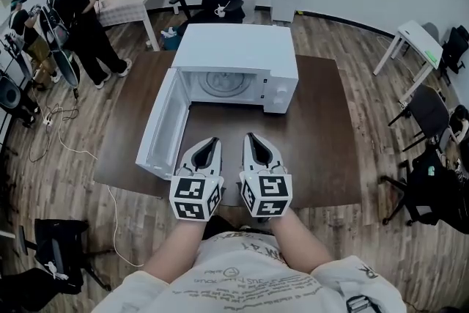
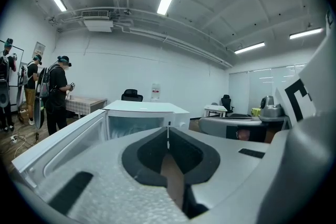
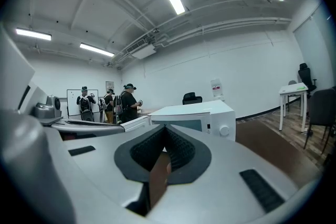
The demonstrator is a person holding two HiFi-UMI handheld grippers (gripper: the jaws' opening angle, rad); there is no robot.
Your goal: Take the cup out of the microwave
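Setting: a room with a wood floor; a dark brown counter (image 1: 322, 143) stands in the middle and carries the appliance.
Cup: not visible in any view. The lit cavity shows only a round turntable (image 1: 223, 83), so where the cup is cannot be told from here; it may be deep in the cavity or absent.
Microwave (image 1: 238, 48): white, at the far half of the counter, with its opening facing the person.
Door (image 1: 157, 132): swung fully open to the left, its free edge reaching the counter's near left corner.
Risk 1: the open door lies just beside the left gripper's path, and a wide sweep inward could knock it and shift the microwave.
Risk 2: with both grippers clenched, a reach into the cavity would push a cup rather than take it; the jaws would need to part first.
Left gripper (image 1: 212, 143): jaws pressed together with nothing between them, held above the near counter and apart from the microwave.
Right gripper (image 1: 251, 138): jaws likewise closed on nothing, just beside the left one and pointing at the cavity.
Surroundings: people (image 1: 77, 18) stand well apart at the far left.
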